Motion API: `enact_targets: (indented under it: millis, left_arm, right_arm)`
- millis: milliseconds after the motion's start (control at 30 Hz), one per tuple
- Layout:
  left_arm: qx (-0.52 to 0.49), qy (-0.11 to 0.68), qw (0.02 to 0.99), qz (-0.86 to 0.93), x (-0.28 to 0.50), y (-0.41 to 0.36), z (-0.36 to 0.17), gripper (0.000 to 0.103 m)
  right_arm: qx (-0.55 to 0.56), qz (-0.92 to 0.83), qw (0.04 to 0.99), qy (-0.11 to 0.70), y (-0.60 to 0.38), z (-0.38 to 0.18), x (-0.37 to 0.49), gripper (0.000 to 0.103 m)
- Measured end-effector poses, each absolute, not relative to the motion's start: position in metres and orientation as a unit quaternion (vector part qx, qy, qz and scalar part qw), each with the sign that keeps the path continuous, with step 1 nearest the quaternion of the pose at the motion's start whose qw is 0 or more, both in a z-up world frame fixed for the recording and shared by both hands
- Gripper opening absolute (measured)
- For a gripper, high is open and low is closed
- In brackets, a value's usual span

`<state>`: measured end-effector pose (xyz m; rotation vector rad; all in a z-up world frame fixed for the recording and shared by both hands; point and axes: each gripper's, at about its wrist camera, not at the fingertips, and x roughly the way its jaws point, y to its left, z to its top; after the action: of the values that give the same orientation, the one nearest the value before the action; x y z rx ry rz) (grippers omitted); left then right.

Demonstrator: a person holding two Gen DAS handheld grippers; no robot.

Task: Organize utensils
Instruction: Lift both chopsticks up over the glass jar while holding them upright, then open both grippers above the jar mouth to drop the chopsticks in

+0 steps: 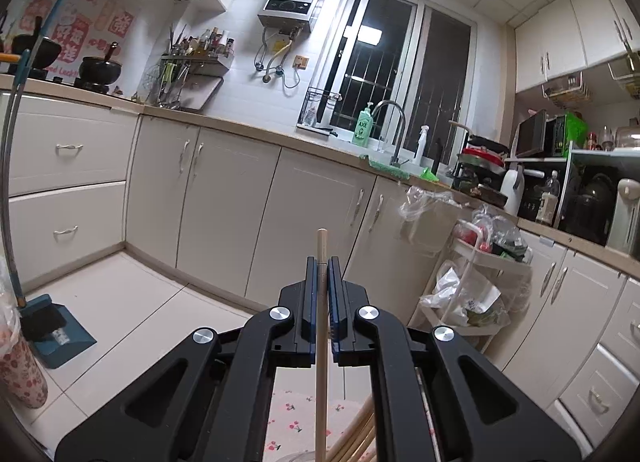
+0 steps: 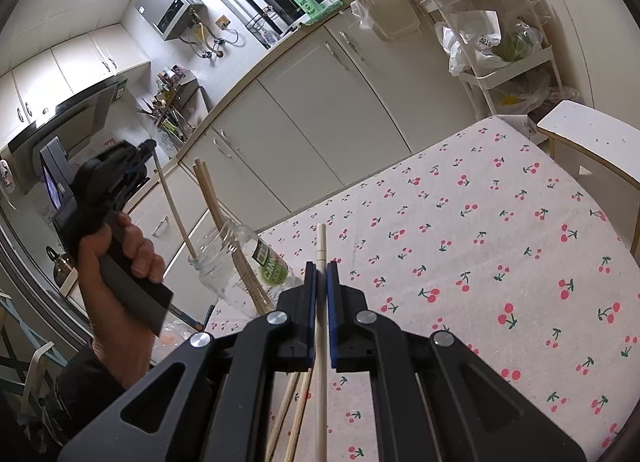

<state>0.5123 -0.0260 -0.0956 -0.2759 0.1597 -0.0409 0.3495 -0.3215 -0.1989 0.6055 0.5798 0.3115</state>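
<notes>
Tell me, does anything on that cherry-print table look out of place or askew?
The clear jar leans instead of standing upright, with chopsticks poking out at an angle. Loose chopsticks still lie on the tablecloth near the right gripper. Nothing looks spilled or broken.

Lower end of the chopstick (image 1: 321,362) cut off by the frame edge; likewise the second chopstick (image 2: 321,342). Left gripper (image 2: 142,151) motion-blurred, its fingertips indistinct. Bottle (image 2: 244,274) base hidden behind the right gripper (image 2: 321,274), label apparently only partly legible.
</notes>
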Motion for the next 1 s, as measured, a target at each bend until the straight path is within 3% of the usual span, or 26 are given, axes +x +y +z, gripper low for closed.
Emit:
enact_targets:
  millis: [367, 800, 1000]
  left_arm:
    - [-0.095, 0.112, 0.989, -0.02, 0.502, -0.038, -0.135, 0.005]
    - [-0.055, 0.17, 0.982, -0.055, 0.476, -0.028, -0.157, 0.008]
    - [-0.035, 0.175, 0.981, -0.073, 0.458, -0.018, -0.154, 0.028]
  right_arm:
    - [0.3, 0.148, 0.903, 0.267, -0.324, -0.192, 0.35, 0.006]
    - [0.3, 0.175, 0.918, 0.191, -0.289, -0.136, 0.382, 0.006]
    - [0.311, 0.173, 0.923, 0.143, -0.272, -0.11, 0.405, 0.006]
